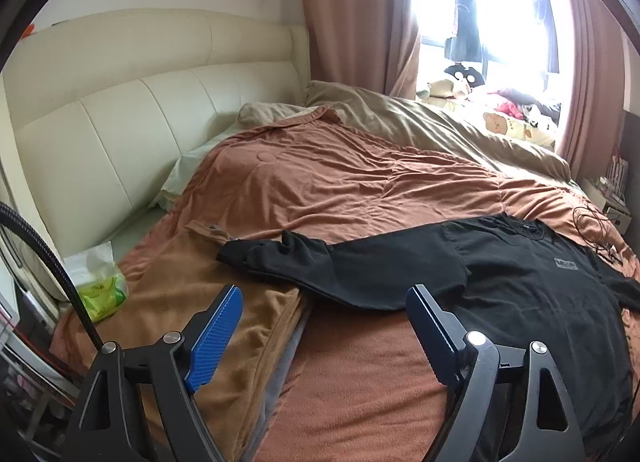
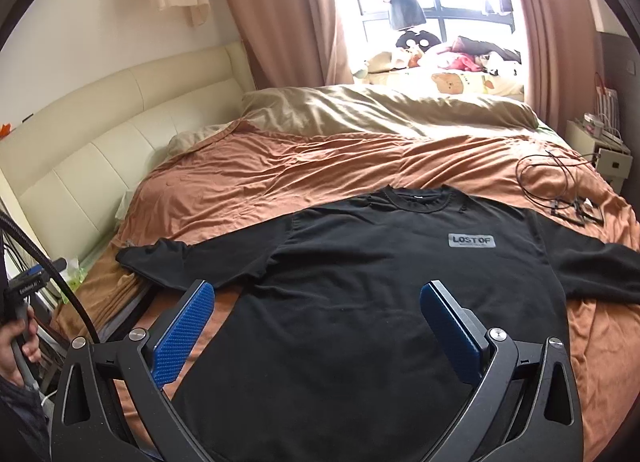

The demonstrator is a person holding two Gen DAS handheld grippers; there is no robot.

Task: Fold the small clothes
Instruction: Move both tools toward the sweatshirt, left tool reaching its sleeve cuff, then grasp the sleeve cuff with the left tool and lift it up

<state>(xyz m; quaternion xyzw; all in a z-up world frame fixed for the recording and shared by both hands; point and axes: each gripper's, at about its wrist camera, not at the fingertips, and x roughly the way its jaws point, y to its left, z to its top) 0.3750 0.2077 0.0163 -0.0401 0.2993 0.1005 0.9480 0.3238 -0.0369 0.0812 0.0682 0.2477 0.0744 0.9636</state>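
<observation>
A black long-sleeved shirt [image 2: 360, 282] with a grey "LOST OF" patch [image 2: 471, 240] lies flat and face up on the bed, sleeves spread out to both sides. In the left wrist view the shirt [image 1: 520, 294] is at the right, its left sleeve [image 1: 304, 262] reaching across. My left gripper [image 1: 324, 294] is open and empty, above the bedspread just in front of that sleeve. My right gripper [image 2: 318, 290] is open and empty, above the shirt's lower body.
An orange-brown bedspread [image 1: 340, 182] covers the bed, with a folded tan garment [image 1: 224, 302] at the left. A green tissue pack [image 1: 100, 286] sits by the cream headboard [image 1: 120, 114]. Black cables [image 2: 560, 190] lie at the right, near a nightstand [image 2: 600, 150].
</observation>
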